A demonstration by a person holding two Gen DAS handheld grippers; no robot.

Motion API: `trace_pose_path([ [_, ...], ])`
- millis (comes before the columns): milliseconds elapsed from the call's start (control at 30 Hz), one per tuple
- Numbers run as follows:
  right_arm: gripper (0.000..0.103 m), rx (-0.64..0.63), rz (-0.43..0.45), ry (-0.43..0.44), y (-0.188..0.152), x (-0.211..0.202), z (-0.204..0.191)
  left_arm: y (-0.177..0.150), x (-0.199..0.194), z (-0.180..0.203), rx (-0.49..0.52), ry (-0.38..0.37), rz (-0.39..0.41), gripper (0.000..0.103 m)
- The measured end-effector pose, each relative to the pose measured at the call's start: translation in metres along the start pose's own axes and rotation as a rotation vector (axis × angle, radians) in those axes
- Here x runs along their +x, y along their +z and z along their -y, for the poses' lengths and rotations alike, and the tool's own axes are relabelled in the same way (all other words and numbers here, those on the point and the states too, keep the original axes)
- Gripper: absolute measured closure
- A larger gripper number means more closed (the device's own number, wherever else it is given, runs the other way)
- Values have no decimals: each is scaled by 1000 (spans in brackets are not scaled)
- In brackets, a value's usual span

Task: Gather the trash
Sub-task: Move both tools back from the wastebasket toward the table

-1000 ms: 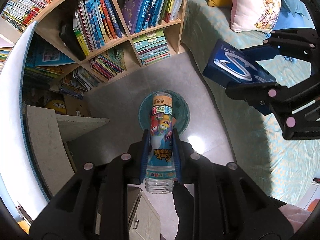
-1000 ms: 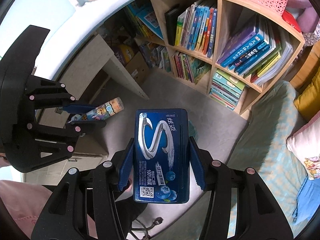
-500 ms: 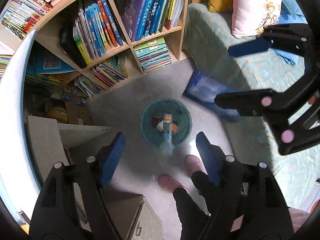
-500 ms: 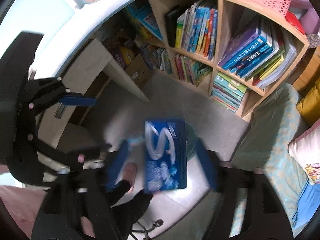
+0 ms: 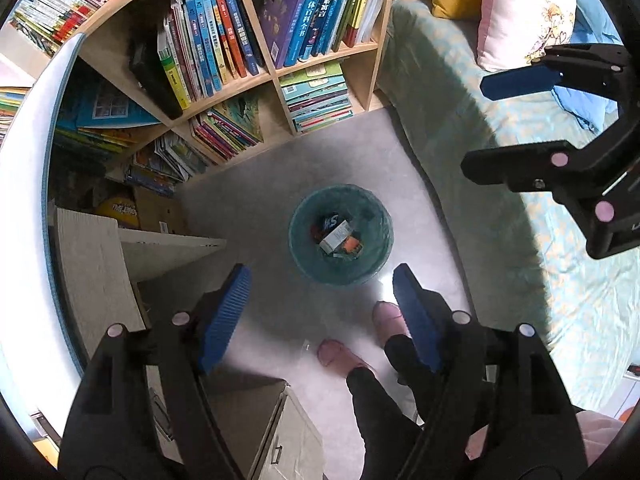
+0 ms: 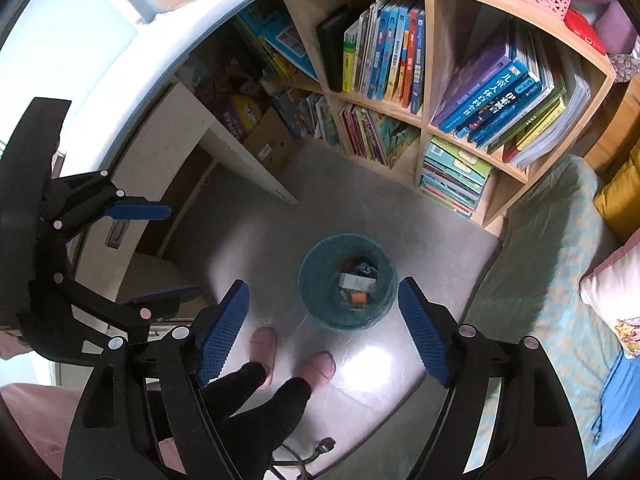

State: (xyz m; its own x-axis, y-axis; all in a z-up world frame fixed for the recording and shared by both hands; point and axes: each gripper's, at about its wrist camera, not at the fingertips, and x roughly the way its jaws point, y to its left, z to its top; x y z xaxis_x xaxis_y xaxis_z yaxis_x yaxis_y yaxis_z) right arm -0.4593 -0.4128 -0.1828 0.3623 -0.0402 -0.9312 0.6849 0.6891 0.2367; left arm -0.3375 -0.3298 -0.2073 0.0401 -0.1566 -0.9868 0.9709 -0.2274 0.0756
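Both the left gripper (image 5: 322,312) and right gripper (image 6: 323,330) are spread wide, holding nothing. Below them, the teal mesh wastebasket (image 5: 376,216) on the floor holds boxes and wrappers

A grey floor (image 5: 348,168) carries a teal wastebasket (image 5: 308,258) holding trash.

Both grippers point downward, side by side. The left gripper (image 5: 322,316) has its blue-padded fingers (image 5: 224,316) spread wide with nothing between them. The right gripper (image 6: 324,330) is held just beside it, jaws equally wide and bare, its ribbed pads (image 6: 424,338) angled outward. Below them stand the person's legs in dark trousers (image 6: 256,404), and feet in pink slippers (image 6: 318,364) set close together.
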Motion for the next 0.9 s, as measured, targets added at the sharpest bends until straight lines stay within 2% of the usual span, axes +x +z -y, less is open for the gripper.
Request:
trace_pose_path([
  [700, 26, 8, 6, -12, -4, -4, -6, 0, -3, -2, 0, 1, 9, 30],
  [900, 19, 12, 40, -29, -8, -11, -10, -1, -12, -5, -11, -1, 23, 26],
])
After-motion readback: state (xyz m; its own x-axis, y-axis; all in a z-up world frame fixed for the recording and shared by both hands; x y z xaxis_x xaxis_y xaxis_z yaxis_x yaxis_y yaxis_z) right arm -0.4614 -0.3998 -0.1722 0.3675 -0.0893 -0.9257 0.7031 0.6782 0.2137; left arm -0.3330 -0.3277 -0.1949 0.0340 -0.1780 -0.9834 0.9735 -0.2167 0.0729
